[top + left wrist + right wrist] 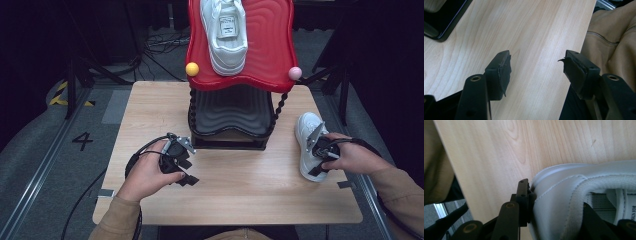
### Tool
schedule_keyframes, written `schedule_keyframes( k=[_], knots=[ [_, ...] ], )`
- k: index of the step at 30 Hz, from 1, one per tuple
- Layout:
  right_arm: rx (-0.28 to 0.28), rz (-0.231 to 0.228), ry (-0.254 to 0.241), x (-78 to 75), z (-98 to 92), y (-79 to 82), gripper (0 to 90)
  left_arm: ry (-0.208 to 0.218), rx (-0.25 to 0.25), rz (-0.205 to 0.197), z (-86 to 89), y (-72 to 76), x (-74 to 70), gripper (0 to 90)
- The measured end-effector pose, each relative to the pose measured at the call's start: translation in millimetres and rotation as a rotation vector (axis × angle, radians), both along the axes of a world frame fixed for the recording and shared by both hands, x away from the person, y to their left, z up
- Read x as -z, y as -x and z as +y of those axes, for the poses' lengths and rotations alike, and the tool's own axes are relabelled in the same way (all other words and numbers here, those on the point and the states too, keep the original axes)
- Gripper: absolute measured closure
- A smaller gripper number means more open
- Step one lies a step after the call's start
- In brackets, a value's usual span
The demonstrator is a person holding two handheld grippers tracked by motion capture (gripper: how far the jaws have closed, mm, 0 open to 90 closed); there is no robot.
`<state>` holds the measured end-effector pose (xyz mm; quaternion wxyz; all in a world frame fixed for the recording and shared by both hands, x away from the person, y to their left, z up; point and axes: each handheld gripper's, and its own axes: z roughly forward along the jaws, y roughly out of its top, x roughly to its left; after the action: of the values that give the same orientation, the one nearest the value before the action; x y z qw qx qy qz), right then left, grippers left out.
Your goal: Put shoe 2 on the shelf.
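A white sneaker (306, 131) lies on the wooden table (235, 190) near its right edge, toe pointing away from me. My right gripper (316, 162) sits at its heel. In the right gripper view, one black pad (523, 195) presses the outside of the heel of the sneaker (559, 195), and the other jaw reaches inside the collar, so the right gripper (554, 202) is shut on the heel wall. My left gripper (184, 172) rests low over the table left of centre. The left gripper (536, 72) stands open with only bare wood between its pads.
A two-tier rack stands at the table's back. Its red top shelf (270, 45) carries a second white sneaker (225, 35), and a black lower shelf (230, 115) sits beneath. Yellow (192, 69) and pink (295, 73) balls mark its front corners. A tan sleeve (614, 37) lies near the left gripper.
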<state>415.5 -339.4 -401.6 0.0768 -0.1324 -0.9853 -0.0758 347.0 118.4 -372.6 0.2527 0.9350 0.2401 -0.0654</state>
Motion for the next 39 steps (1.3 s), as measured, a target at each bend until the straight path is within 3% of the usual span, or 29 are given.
schedule_keyframes(
  k=[5, 6, 17, 18, 23, 39],
  knots=[
    [-0.005, -0.033, -0.011, -34.8, 8.5, 0.9, 71.5, -0.004, 0.003, 0.003, 2.7, 0.2, 0.8, 39.3],
    [-0.005, -0.033, -0.011, -34.8, 8.5, 0.9, 71.5, -0.004, 0.003, 0.003, 2.7, 0.2, 0.8, 39.3],
    [0.003, -0.128, -0.024, -115.7, 28.9, -2.9, 71.3, -0.004, 0.029, 0.004, 0.9, -5.2, 2.7, 39.2],
    [0.003, -0.128, -0.024, -115.7, 28.9, -2.9, 71.3, -0.004, 0.029, 0.004, 0.9, -5.2, 2.7, 38.7],
    [0.007, -0.147, -0.024, -147.6, 33.0, -5.7, 71.2, -0.001, 0.033, 0.003, 0.6, -9.7, 1.8, 38.5],
    [0.039, -0.202, -0.033, -212.8, 38.0, -11.8, 71.2, 0.013, 0.027, 0.008, 3.3, -11.6, 3.4, 38.2]
  ],
)
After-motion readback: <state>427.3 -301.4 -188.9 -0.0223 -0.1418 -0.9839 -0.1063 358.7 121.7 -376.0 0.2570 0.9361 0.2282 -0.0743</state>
